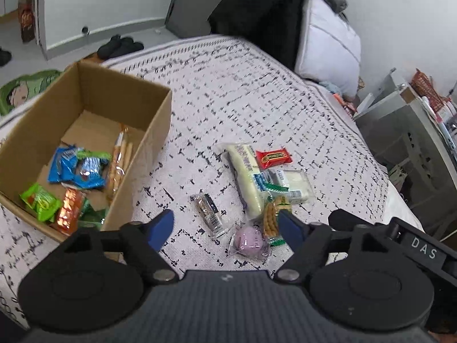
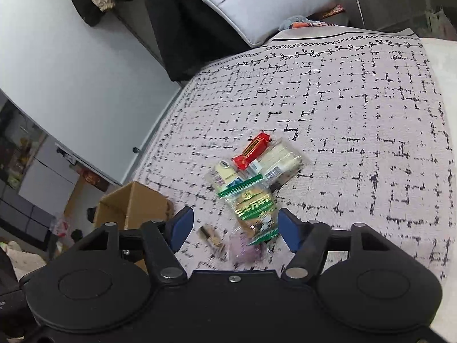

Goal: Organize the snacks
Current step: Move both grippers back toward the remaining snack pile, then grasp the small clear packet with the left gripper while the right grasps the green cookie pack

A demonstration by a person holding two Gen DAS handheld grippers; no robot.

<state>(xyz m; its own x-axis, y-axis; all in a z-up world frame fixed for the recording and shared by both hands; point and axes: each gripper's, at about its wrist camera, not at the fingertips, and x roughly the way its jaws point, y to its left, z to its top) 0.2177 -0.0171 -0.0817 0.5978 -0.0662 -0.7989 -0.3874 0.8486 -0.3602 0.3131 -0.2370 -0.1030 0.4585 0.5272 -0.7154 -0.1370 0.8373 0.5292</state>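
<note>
Snacks lie in a loose heap on the bed [image 1: 257,91], right of the cardboard box [image 1: 154,131] that already holds several packets. We hold both claws above the near edge of that heap, each with its blue pads spread apart and nothing between them. Our left claw [image 1: 228,230] hangs over the gap between the dark slim bar [image 1: 210,213] and the pink round sweet [image 1: 251,240]; the bar's long axis runs near to far, leaning a little left. Our right claw [image 2: 235,225] sits straight over the green-labelled cracker pack [image 2: 255,214], whose long axis also runs near to far, roughly in line with the fingers. We judge the right claw nearer to that pack, the left nearer to the bar and the box, so the pack would need a turned wrist to be gripped across its width
</note>
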